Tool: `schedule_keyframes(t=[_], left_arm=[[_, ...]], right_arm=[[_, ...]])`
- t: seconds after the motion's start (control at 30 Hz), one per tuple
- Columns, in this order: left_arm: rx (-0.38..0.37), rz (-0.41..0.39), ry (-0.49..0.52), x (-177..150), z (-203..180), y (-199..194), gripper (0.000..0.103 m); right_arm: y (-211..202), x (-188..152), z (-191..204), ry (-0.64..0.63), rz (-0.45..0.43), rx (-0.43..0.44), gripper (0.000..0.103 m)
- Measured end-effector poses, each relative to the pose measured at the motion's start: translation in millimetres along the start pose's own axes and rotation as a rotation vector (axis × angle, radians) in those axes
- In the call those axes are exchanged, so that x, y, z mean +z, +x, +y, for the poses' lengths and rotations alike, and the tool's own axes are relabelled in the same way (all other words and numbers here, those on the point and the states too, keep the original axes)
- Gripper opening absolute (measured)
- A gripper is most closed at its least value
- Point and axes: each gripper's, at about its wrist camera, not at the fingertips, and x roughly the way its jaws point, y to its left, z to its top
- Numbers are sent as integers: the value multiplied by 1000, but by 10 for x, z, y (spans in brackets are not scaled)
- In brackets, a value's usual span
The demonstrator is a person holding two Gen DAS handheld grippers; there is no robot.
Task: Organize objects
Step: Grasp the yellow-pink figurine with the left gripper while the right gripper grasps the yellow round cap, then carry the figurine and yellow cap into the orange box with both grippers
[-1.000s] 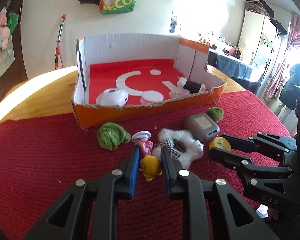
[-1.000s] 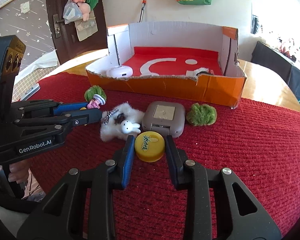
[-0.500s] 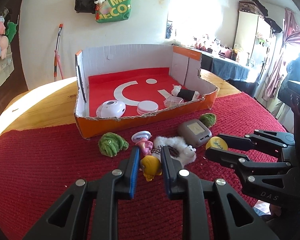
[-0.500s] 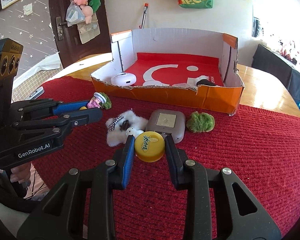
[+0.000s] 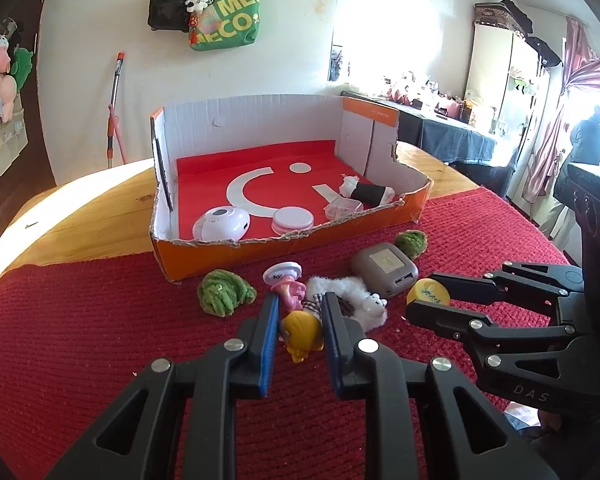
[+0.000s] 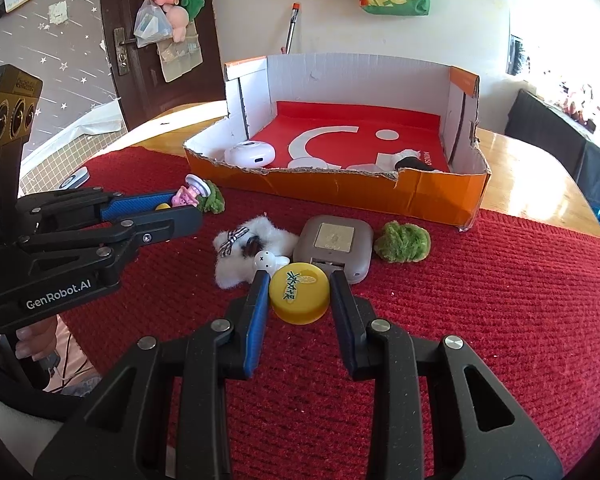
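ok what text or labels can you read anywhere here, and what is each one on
"GenRobot.AI": side of the left gripper
"DAS": body of the right gripper
"MEC / ECO", partly cut off: green tote bag on the wall
Yellow cap print: marks not readable to me
Orange box inside wall and floor print: too small

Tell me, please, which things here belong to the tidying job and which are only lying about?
Job: cardboard box; yellow figure in left gripper; yellow cap in right gripper; grey case; white plush; green pompoms.

Lying about: green tote bag; broom.
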Motion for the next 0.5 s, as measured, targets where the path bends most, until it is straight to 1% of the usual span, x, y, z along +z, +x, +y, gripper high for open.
schedule_keyframes(t=[0.33,0.5], left_arm=[[-3,-5,10,8,-19,-25,22],[-5,-15,19,67,-23,-32,22]], right_arm=[[-10,3,-2,-1,3,-1,29],[-46,62,-30,-8,-5,-4,29]])
